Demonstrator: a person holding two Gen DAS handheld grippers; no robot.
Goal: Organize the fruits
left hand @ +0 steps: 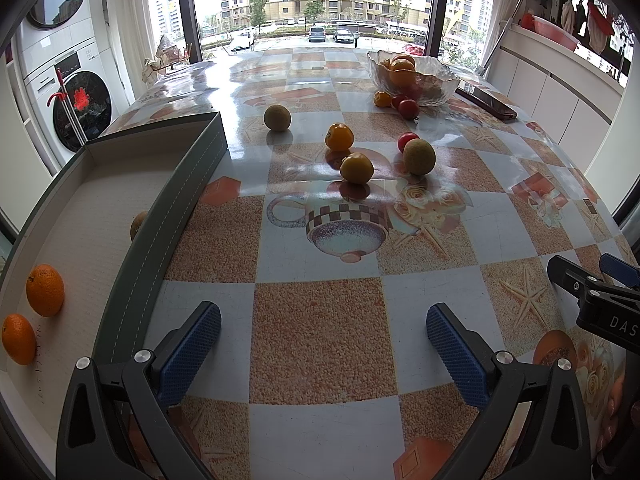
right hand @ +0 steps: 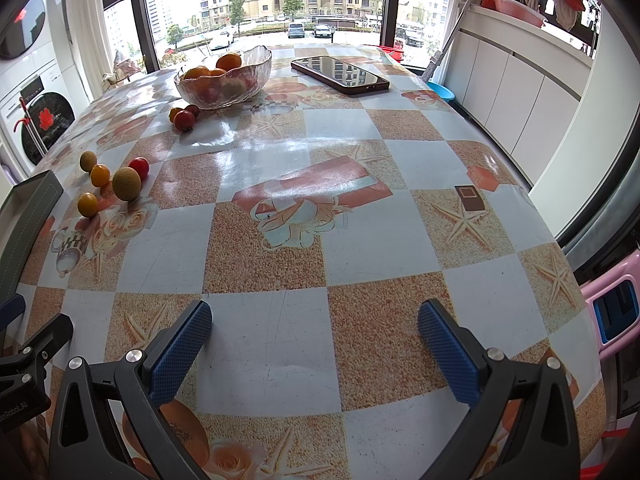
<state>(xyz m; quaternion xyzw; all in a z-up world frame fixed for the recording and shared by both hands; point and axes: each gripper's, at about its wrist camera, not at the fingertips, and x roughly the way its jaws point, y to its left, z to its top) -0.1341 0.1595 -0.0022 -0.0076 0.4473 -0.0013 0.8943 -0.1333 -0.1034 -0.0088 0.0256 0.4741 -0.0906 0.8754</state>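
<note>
Loose fruit lies mid-table: two brown kiwis (left hand: 419,156) (left hand: 277,117), two yellow-orange persimmons (left hand: 356,167) (left hand: 339,136) and a red tomato (left hand: 407,139). A glass bowl (left hand: 412,76) of oranges stands at the back, with small tomatoes (left hand: 408,108) beside it. The grey tray (left hand: 188,184) on the left holds two oranges (left hand: 45,290) (left hand: 18,339) and a partly hidden fruit (left hand: 138,225). My left gripper (left hand: 323,336) is open over bare tablecloth near the tray. My right gripper (right hand: 315,332) is open too, far from the fruit cluster (right hand: 126,183) and the bowl (right hand: 224,80).
A dark phone (right hand: 340,75) lies at the back right of the table (right hand: 400,216). Washing machines (left hand: 72,92) stand to the left, white cabinets (right hand: 520,92) to the right, windows behind. A pink object (right hand: 612,312) sits off the table's right edge.
</note>
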